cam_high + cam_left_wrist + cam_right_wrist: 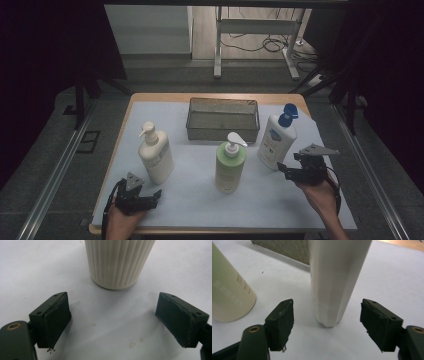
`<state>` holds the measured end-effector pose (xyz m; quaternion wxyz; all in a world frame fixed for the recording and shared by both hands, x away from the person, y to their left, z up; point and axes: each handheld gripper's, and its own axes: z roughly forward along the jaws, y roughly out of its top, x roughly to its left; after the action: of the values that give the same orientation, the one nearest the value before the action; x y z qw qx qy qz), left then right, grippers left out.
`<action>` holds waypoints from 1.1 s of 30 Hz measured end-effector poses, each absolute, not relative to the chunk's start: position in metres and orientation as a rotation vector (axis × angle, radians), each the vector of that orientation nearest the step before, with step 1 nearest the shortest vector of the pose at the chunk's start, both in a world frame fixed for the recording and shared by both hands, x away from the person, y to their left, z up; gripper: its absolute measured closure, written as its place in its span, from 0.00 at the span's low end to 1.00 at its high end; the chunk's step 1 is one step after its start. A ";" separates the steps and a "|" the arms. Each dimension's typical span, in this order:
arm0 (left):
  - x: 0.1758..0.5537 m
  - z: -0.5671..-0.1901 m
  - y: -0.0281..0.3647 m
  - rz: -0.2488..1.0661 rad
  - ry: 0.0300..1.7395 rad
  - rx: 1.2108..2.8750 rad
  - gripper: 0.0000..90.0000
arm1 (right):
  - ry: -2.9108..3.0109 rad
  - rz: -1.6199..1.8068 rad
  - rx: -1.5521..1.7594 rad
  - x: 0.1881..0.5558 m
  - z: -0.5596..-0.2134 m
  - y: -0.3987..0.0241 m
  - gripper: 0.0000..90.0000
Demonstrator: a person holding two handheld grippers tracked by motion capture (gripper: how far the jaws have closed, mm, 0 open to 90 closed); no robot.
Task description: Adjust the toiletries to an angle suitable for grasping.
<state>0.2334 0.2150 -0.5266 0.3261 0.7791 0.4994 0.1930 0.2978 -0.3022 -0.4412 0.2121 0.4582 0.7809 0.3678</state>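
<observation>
High view, near edge first: left claw (150,197) sits low on the pale-blue-covered surface (200,200), jaws spread wide w/ nothing between them. Just ahead of it stands the cream ribbed pump bottle (156,157), upright, not touching. Left gripper view confirms: cream bottle's (119,262) ribbed base is beyond the two pads, centred betw. them but clear of both; bare sheet in the gap.

Right claw (286,171) is held in a hand (320,192) at the surface's right side, jaws apart and empty. Its task thing, the white flat-sided bottle with blue flip cap (276,140), stands upright just beyond the claw tips, near but apart. Right gripper view: white bottle's (335,280) narrow base is ahead of the jaws, roughly midway betw. them, neither pad in contact. At that view's left edge is the pale green round pump bottle (229,297).

Mid-surface, the green bottle (230,167) stands betw. the other two, well clear of both claws. Farthest back, a grey wire-mesh rectangular basket (223,132) sits behind the green bottle, left of the white bottle's cap.
</observation>
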 end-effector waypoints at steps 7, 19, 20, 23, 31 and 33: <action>0.233 -0.527 0.215 0.507 1.308 2.041 0.14 | 2.162 1.041 1.256 0.310 -0.429 -0.302 0.25; 0.233 -0.527 0.215 0.504 1.305 2.041 0.14 | 2.151 1.044 1.229 0.333 -0.416 -0.288 0.23; 0.233 -0.527 0.215 0.504 1.305 2.041 0.14 | 2.152 1.045 1.229 0.335 -0.416 -0.287 0.23; 0.233 -0.527 0.216 0.504 1.304 2.041 0.14 | 2.147 1.047 1.223 0.340 -0.414 -0.284 0.23; 0.233 -0.527 0.216 0.503 1.303 2.042 0.14 | 2.142 1.028 1.224 0.351 -0.417 -0.279 0.23; 0.233 -0.527 0.216 0.503 1.304 2.042 0.14 | 2.139 1.021 1.230 0.354 -0.419 -0.278 0.24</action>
<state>0.2327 0.2155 -0.5266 0.3276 0.7797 0.4978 0.1922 0.3536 -0.2782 -0.4185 0.2333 0.4478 0.7790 0.3718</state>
